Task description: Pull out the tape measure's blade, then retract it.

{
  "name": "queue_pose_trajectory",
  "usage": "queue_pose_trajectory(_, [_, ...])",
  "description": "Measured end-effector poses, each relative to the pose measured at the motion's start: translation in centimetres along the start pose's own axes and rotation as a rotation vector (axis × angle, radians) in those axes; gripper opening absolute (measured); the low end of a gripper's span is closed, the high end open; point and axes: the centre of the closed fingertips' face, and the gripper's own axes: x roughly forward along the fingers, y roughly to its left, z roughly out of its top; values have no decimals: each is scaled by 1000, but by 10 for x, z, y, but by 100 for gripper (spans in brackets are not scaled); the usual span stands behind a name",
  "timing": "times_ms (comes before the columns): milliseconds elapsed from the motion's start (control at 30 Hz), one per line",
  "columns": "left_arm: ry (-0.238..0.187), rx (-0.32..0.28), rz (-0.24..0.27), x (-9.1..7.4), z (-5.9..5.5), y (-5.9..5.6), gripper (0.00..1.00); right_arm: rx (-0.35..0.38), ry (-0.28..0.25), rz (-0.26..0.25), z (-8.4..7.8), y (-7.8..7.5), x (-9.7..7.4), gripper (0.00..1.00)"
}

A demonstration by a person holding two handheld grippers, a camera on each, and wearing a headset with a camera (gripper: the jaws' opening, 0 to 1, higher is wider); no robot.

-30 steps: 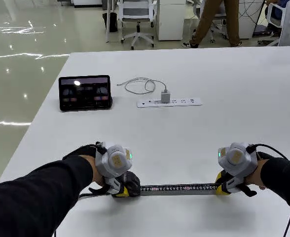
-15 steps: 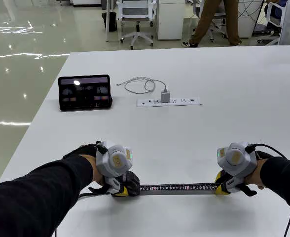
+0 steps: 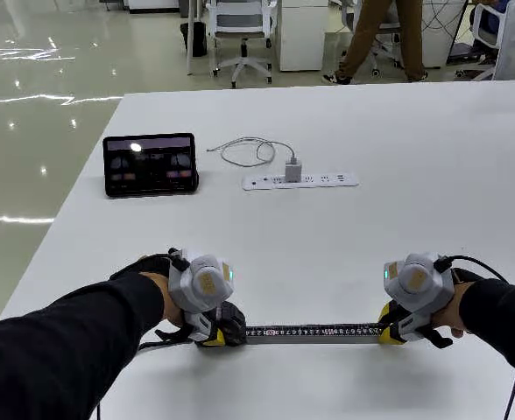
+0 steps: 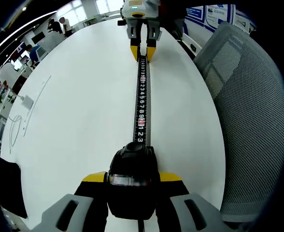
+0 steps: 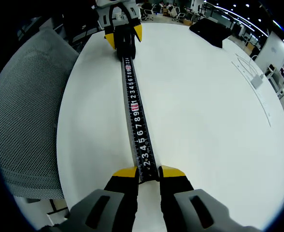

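**At the near edge of the counter [image 3: 345,236]: blade [image 3: 314,332] out**

The left gripper [image 4: 132,178] is clamping the case [image 4: 132,191]. The blade is running across to the right gripper [image 5: 148,173], whose jaws are pinching its tip. Retracting well likely means easing the right gripper leftward, keeping the blade straight.

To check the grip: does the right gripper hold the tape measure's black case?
No, the right gripper pinches the blade at its end; the left gripper holds the case.

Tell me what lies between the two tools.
The tape measure's blade, stretched over the table, runs from the case in the left tool to the right tool; all three views show it.
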Motion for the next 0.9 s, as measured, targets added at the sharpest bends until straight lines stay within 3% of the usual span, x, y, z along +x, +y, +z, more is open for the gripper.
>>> queue_pose_trajectory(267, [-10,-10,25,-10,-3,4,37,-28,43,8,-2,3,-1,19])
queue_pose_trajectory(367, [7,-24,34,-16,-12,9,41,-16,33,2,-1,2,-4,22])
queue_pose_trajectory(600, [0,-64,61,-27,-22,17,48,-13,18,-14,1,0,-10,28])
queue_pose_trajectory(900, [-25,-125,78,-29,-18,18,58,-11,18,-30,2,-3,-13,37])
